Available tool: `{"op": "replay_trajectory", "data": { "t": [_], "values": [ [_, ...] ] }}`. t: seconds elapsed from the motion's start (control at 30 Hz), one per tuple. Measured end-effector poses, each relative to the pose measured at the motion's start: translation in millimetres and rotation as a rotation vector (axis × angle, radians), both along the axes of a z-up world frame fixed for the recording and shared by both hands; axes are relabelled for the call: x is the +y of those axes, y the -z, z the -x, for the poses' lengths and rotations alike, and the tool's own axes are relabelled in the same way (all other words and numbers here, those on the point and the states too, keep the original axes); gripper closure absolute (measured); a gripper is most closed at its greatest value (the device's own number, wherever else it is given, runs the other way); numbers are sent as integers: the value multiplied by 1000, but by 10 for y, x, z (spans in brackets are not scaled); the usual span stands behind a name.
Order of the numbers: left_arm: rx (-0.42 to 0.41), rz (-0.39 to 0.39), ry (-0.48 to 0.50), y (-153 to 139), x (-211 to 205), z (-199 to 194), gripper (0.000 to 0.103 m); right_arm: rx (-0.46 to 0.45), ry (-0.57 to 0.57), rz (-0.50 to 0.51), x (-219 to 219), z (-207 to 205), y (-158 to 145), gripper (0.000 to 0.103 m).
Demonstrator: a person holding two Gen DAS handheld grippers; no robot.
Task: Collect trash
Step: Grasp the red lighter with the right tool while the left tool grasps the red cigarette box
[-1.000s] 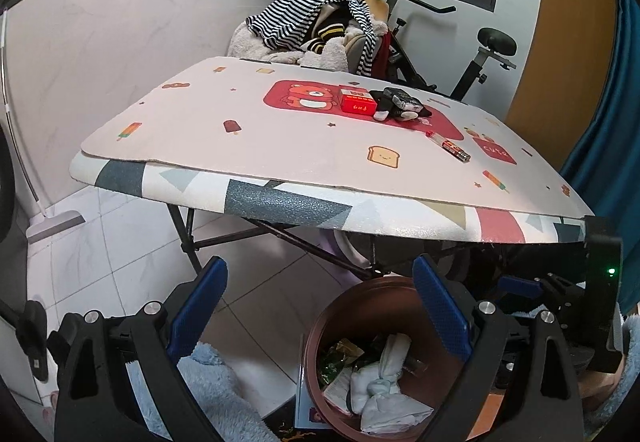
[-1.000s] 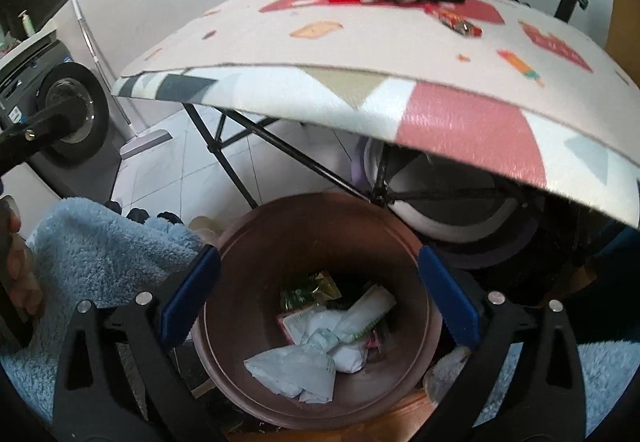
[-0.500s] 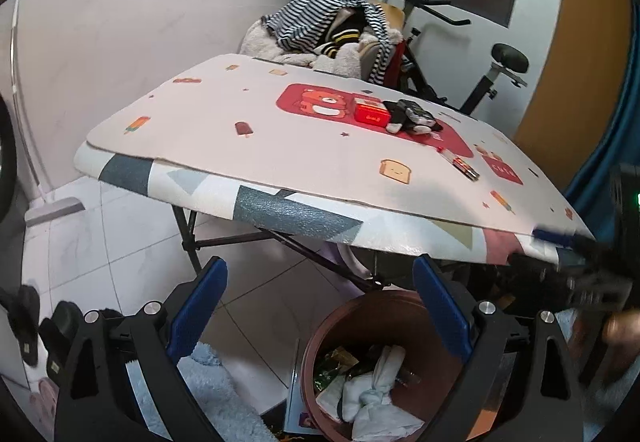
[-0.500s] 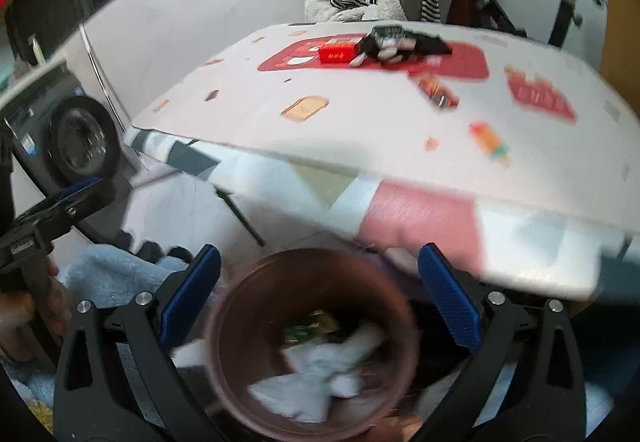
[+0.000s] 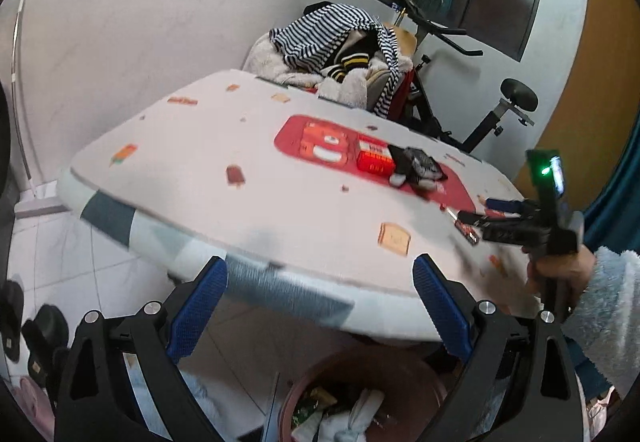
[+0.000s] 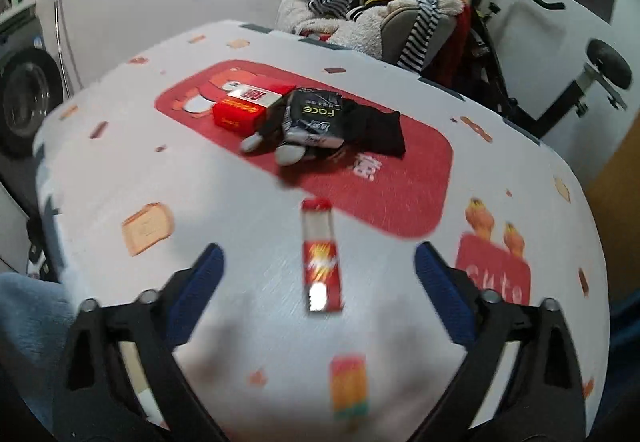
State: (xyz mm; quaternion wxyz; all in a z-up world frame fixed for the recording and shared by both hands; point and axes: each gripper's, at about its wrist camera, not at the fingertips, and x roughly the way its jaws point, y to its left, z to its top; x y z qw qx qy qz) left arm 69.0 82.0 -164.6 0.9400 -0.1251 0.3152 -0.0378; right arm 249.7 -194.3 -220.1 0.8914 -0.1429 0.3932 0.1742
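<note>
A red stick wrapper (image 6: 322,254) lies on the table mat (image 6: 248,226), just ahead of my open, empty right gripper (image 6: 320,274). Farther back lie a black crumpled packet (image 6: 320,118) and a red box (image 6: 244,110). In the left wrist view the red box (image 5: 374,158), black packet (image 5: 418,168) and wrapper (image 5: 468,232) lie on the table, with the right gripper (image 5: 496,216) over the wrapper. My left gripper (image 5: 320,290) is open and empty, low in front of the table edge, above a brown bin (image 5: 404,374) holding trash.
A chair piled with striped clothes (image 5: 340,42) and an exercise bike (image 5: 492,114) stand behind the table. A washing machine (image 6: 24,94) is at the left. Slippers (image 5: 36,334) lie on the tiled floor.
My right gripper has risen from over the bin to above the table, close to the red stick wrapper. My left gripper has lifted and tilted up, so the bin sits lower in view.
</note>
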Motion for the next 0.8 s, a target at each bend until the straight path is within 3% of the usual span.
{"op": "replay_trajectory", "data": {
  "t": [0.13,0.2,0.27,0.37,0.47,0.6,0.73,0.8],
  "values": [
    [-8,-13,17,-47,-30,-197,11,44,-46,25,37,-185,127,36],
    [-7,-13,27,-47,-61,-286,11,64,-58,21,37,-200,184,51],
    [-3,-13,38,-38,-103,-366,11,77,-73,-6,10,-179,241,60],
    [8,-14,68,-4,-219,-518,12,83,-78,-83,-73,-142,268,65],
    [22,-31,89,31,-338,-648,12,71,-107,-96,-60,-78,265,77],
    [41,-57,120,58,-507,-887,12,47,-85,-128,-112,-51,240,77],
    [71,-25,143,74,-589,-1206,13,18,-22,-272,-355,-93,130,77],
    [96,10,180,88,-647,-1441,26,10,16,-329,-481,-102,105,77]
  ]
}}
